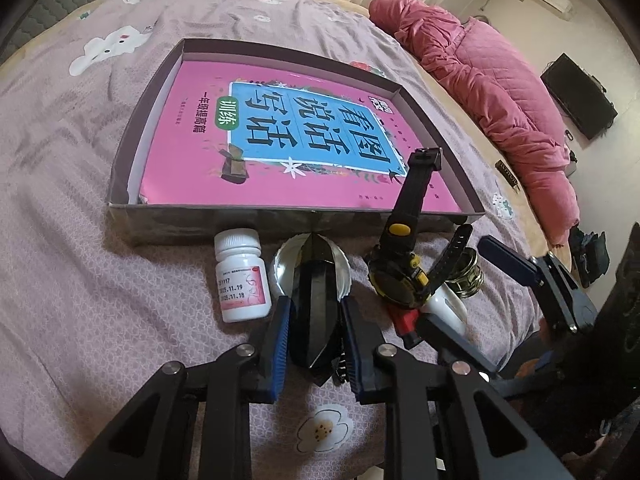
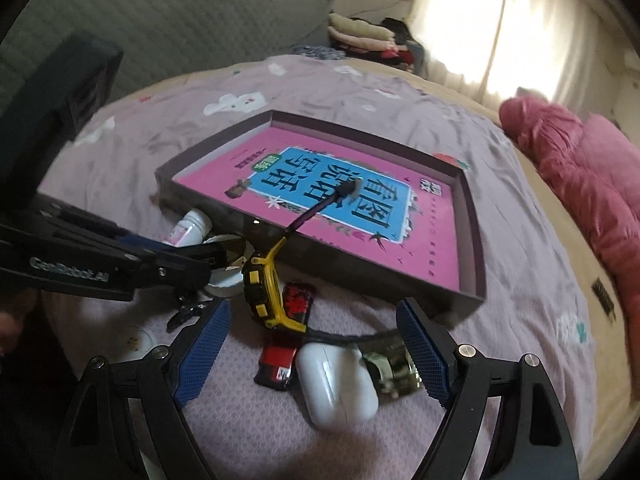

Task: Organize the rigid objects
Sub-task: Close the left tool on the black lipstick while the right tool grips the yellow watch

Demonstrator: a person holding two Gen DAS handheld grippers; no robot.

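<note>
Left gripper [image 1: 314, 336] fingers [image 1: 278, 344] clamping black faceted object [image 1: 314, 304], right gripper [image 2: 316, 356] wide.

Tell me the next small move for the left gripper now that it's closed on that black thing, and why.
Probably lift it and carry it over the box wall. The left gripper is shut on the black faceted object, which lies beside the pill bottle outside the box; only the pink book lies inside.

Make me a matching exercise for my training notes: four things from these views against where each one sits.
Things:
1. pink book
2. white pill bottle
3. black faceted object
4. white earbud case

Places:
A. between the left gripper's fingers
B. inside the box
C. between the open right gripper's fingers
D. standing outside the box's near wall

Pairs: 1-B, 2-D, 3-A, 4-C
</note>
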